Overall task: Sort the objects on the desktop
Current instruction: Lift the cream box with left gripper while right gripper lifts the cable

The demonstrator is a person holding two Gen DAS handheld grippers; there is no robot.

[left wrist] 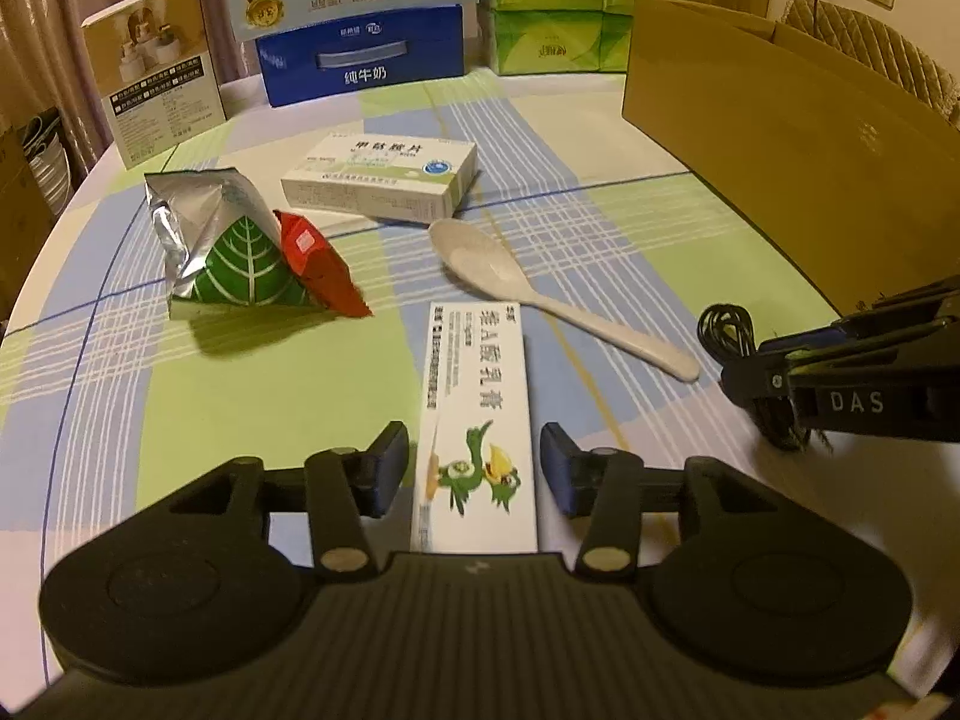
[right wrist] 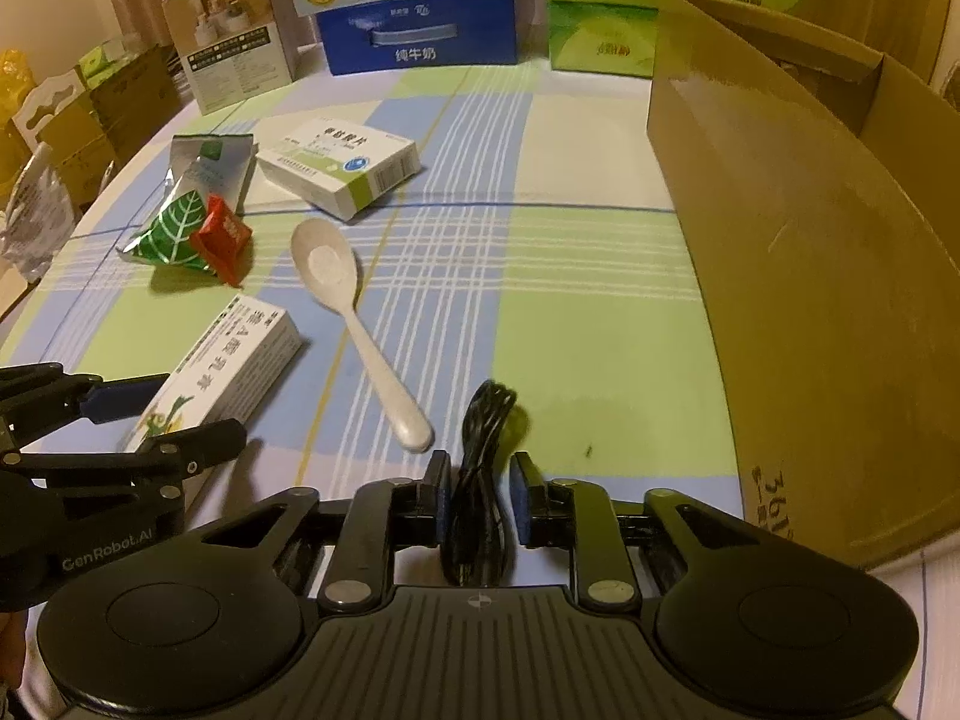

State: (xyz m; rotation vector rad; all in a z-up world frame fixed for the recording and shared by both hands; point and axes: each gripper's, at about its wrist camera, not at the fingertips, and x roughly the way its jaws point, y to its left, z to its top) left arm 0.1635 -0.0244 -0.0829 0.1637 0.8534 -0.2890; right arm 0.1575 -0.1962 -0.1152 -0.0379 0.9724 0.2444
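Your left gripper [left wrist: 474, 468] straddles the near end of the long white ointment box [left wrist: 477, 420], which lies flat near the front edge of the worktop [left wrist: 600, 240]. Its jaws are open: a visible gap remains between each blue pad and the box's side. Centre the box between the pads before you close, and keep the gripper square to its long sides so the carton does not twist out.

Your right gripper [right wrist: 480, 498] has the coiled black cable [right wrist: 480, 480] between its jaws, near the front right of the worktop just beside the tall cardboard box [right wrist: 810, 270]. The pads sit close on either side of the bundle, but you cannot tell from here whether they are actually pressing on it. Close firmly on the whole bundle, because loose loops could slip out on lifting.

Further back, toward the left edge, lie the spoon [left wrist: 540, 288], the flat medicine box [left wrist: 384, 177] and the foil snack packet [left wrist: 228, 246], all untouched.

The inside of the cardboard box is hidden behind its wall, so what it holds is unknown. The near end of the ointment box is cut off by the left gripper's body, and the cable's lower coils vanish behind the right one.
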